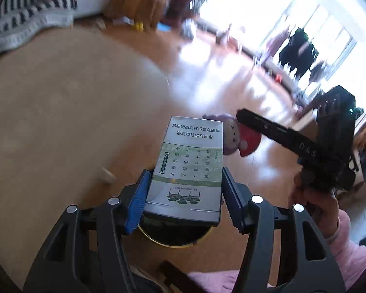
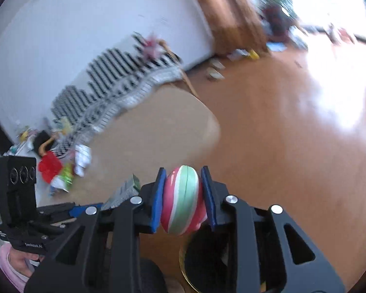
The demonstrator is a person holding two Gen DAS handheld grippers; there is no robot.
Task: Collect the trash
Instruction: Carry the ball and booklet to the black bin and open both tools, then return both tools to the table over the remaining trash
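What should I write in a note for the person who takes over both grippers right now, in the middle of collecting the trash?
Left gripper: shut on the cigarette pack, held above the gold-rimmed bin.
Right gripper: shut on the striped pink, white and green object; the bin's rim shows just below it.
Done: two items picked up and carried to the bin.
Left: neither item is released yet. More litter lies on the beige rug near the striped blanket. A small scrap also lies on the rug.
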